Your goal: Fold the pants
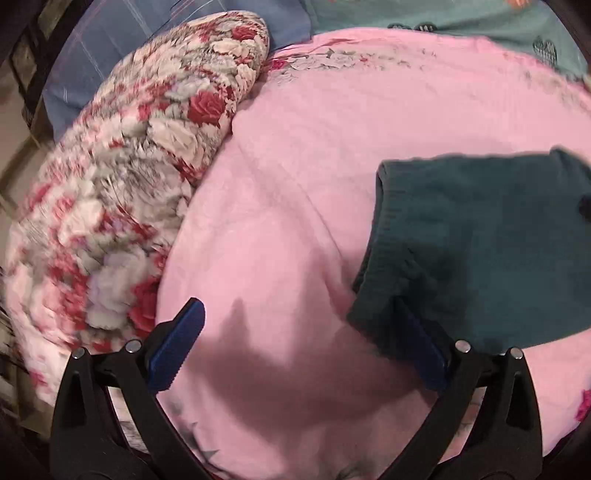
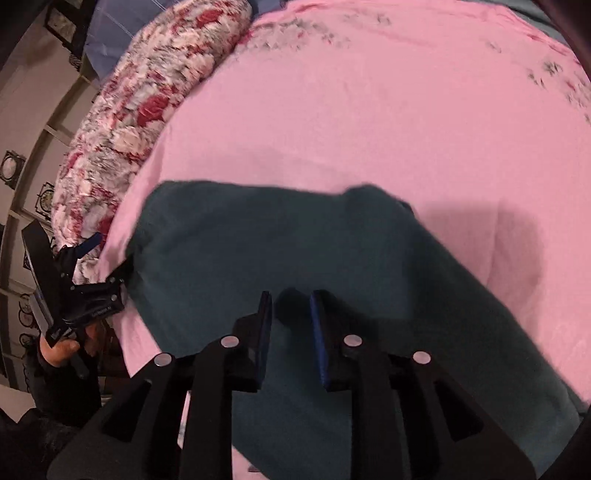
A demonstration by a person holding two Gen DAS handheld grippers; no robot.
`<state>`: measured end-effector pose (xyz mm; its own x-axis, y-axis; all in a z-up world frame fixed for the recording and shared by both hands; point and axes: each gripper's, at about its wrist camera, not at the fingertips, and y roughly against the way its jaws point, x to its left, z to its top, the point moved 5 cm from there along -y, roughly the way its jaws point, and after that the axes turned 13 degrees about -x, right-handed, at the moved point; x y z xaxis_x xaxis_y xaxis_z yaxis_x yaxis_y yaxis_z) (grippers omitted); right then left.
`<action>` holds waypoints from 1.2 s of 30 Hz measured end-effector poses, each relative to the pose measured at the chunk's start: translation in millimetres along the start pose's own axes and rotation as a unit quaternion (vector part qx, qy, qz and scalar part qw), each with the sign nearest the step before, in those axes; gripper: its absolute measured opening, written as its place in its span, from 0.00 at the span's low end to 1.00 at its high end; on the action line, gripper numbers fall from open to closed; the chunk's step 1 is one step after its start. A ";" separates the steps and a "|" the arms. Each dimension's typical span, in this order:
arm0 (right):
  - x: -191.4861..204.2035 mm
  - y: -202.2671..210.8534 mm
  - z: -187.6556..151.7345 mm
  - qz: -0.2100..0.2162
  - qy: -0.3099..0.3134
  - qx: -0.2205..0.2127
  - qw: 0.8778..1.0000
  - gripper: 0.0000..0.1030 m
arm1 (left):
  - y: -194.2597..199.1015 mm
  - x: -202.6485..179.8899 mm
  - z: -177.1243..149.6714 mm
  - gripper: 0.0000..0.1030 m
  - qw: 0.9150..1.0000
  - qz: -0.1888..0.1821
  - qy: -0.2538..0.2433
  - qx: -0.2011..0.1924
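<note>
Dark teal pants (image 2: 295, 251) lie folded on a pink bedsheet (image 2: 369, 110). In the left wrist view the pants (image 1: 480, 240) are at the right, with the ribbed waistband edge toward the left. My left gripper (image 1: 303, 332) is open wide; its right blue pad (image 1: 424, 350) touches the pants' near left corner and its left pad (image 1: 177, 343) is over bare sheet. The left gripper also shows in the right wrist view (image 2: 107, 258) at the pants' left edge. My right gripper (image 2: 291, 325) hovers over the pants with its jaws a narrow gap apart, holding nothing that I can see.
A rolled floral quilt (image 1: 129, 184) lies along the left side of the bed. A blue pillow (image 1: 110, 44) and a green cloth (image 1: 443, 14) lie at the far end. A tiled wall (image 2: 22, 147) is left of the bed.
</note>
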<state>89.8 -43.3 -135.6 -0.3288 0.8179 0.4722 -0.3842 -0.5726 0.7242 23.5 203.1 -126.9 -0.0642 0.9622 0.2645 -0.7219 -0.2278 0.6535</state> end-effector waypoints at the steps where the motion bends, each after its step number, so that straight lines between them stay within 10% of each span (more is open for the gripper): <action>1: -0.8 6.5 -0.2 0.003 -0.006 -0.008 1.000 0.20 | 1.7 1.7 0.6 0.98 1.000 0.000 0.008 0.001; 4: -2.6 57.0 0.0 0.010 -0.002 -0.072 0.997 0.25 | 24.0 -7.3 15.3 0.98 1.000 0.005 -0.008 -0.029; 9: -78.8 181.7 -30.6 -0.093 -0.054 -0.202 0.974 0.33 | 81.5 -74.6 68.4 0.98 0.985 -0.119 -0.006 -0.124; 18: -264.4 379.9 -174.4 -0.373 -0.216 -0.277 0.859 0.60 | 97.8 -274.3 85.9 0.98 0.942 -0.306 -0.086 -0.108; 24: -288.4 364.2 -177.3 -0.410 -0.154 -0.209 0.875 0.54 | 90.4 -315.9 69.3 0.98 0.940 -0.314 -0.105 -0.080; 28: -305.3 329.7 -188.2 -0.425 -0.136 -0.141 0.884 0.22 | 78.8 -310.3 67.1 0.98 0.947 -0.302 -0.090 -0.062; 31: -302.9 326.7 -189.9 -0.421 -0.122 -0.146 0.887 0.03 | 74.5 -306.4 64.8 0.98 0.950 -0.297 -0.084 -0.054; 36: -303.5 348.2 -187.9 -0.423 -0.127 -0.178 0.880 0.02 | 75.0 -309.5 64.0 0.98 0.948 -0.300 -0.088 -0.056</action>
<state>-106.3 -501.6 -121.1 0.3902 0.9202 -0.0299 -0.6590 0.3018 0.6890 33.4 -121.3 -114.4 0.4897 0.8719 -0.0106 -0.6618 0.3795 0.6465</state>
